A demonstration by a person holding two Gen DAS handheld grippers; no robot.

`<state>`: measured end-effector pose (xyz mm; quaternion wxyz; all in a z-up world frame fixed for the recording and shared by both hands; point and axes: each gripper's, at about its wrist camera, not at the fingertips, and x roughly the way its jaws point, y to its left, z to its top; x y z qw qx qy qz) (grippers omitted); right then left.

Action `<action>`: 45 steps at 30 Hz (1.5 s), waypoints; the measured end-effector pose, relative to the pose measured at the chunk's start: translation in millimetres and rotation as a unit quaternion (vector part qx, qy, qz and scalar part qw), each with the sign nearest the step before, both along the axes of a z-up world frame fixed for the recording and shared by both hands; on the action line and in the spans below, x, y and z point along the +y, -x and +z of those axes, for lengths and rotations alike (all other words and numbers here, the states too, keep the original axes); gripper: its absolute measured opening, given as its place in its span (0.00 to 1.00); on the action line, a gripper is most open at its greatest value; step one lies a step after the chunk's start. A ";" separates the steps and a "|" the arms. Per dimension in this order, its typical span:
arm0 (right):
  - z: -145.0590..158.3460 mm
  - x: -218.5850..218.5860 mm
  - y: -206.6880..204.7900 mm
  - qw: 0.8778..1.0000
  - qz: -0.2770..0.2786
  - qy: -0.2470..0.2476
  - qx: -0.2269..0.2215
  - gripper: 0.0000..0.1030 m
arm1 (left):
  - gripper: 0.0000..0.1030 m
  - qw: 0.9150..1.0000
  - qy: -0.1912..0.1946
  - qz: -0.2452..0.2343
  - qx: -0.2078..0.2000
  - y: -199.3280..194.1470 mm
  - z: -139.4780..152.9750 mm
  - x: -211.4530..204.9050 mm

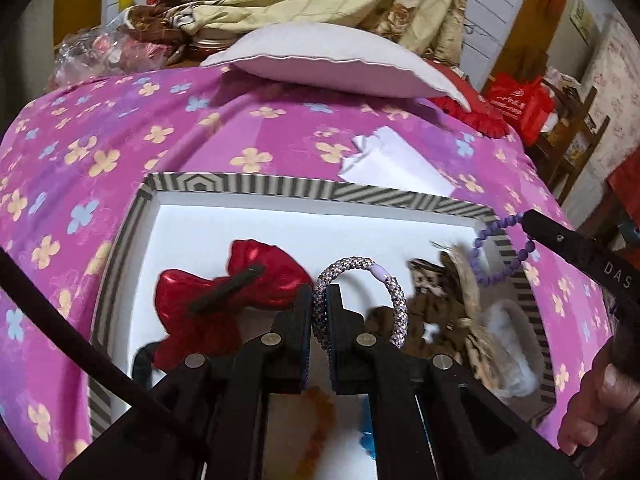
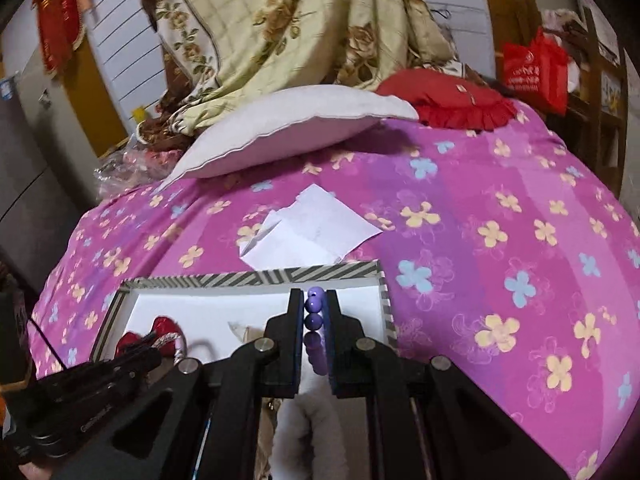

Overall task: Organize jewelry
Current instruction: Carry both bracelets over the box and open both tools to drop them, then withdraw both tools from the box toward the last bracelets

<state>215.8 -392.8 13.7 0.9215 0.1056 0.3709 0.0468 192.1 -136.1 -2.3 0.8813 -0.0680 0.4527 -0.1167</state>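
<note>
A striped-rim box with a white floor lies on the pink flowered bedspread. My left gripper is shut on a braided lilac hair tie and holds it over the box. In the box lie a red satin bow, a leopard-print scrunchie and a white fluffy scrunchie. My right gripper is shut on a purple bead bracelet, which hangs over the box's right rim in the left wrist view. The box rim also shows in the right wrist view.
A white sheet of paper lies on the bedspread just beyond the box. A white pillow and a red cushion sit at the far end of the bed. Orange beads and something blue show under my left gripper.
</note>
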 end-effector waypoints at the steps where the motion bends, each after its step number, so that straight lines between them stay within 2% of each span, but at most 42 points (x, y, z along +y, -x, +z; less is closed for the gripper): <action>1: -2.7 0.3 -2.8 1.000 0.001 -0.004 0.004 0.09 | 0.00 1.000 0.002 0.004 0.002 -0.6 -1.7 2.6; 7: -16.5 15.7 -10.1 0.999 0.022 -0.003 0.031 0.09 | 0.00 1.000 0.002 0.012 0.005 -0.1 -7.2 8.8; 9: -16.2 21.1 -8.2 0.999 0.031 0.001 0.027 0.16 | 0.00 1.000 0.006 0.018 0.012 -1.6 -7.6 12.2; 12: -10.9 18.7 -2.9 1.000 0.022 -0.006 0.012 0.20 | 0.00 1.000 0.006 0.024 0.010 -0.7 -8.3 15.6; 17: -3.2 13.6 10.6 1.000 0.017 -0.012 0.005 0.20 | 0.06 1.000 0.010 0.021 0.008 2.4 -5.3 16.8; 19: 0.5 13.9 18.9 1.000 0.018 -0.008 0.000 0.20 | 0.12 1.000 0.013 0.022 0.005 5.1 -0.7 17.5; 23: 15.7 17.8 49.6 0.999 0.028 -0.003 -0.021 0.22 | 0.15 1.000 0.025 0.015 -0.008 17.1 14.1 21.2; 26: 25.3 20.6 78.0 0.998 0.040 0.002 -0.038 0.30 | 0.20 0.999 0.028 0.006 -0.021 35.6 25.6 27.7; 29: 32.1 21.0 119.4 0.997 0.053 0.009 -0.063 0.43 | 0.22 0.999 0.025 0.001 -0.038 62.0 35.0 42.3; 32: 28.9 17.6 162.4 0.995 0.063 0.019 -0.076 0.44 | 0.22 0.998 0.025 0.001 -0.052 90.7 44.1 65.5; 35: 11.7 9.3 199.4 0.996 0.062 0.022 -0.053 0.47 | 0.24 0.997 0.027 0.019 -0.063 124.8 45.5 95.9; 38: -9.1 4.0 222.7 0.998 0.058 0.038 -0.001 0.47 | 0.24 0.997 0.044 0.038 -0.051 156.8 38.7 128.0; 39: -12.3 3.2 227.4 0.997 0.061 0.041 0.003 0.47 | 0.24 0.997 0.051 0.042 -0.046 165.5 34.3 135.6; 42: -17.9 1.3 238.2 0.997 0.069 0.045 0.006 0.47 | 0.24 0.997 0.032 0.058 -0.031 177.3 25.2 146.3; 45: -27.7 -0.8 235.7 0.997 0.073 0.028 0.023 0.47 | 0.24 0.999 0.014 0.047 -0.020 175.1 15.0 141.5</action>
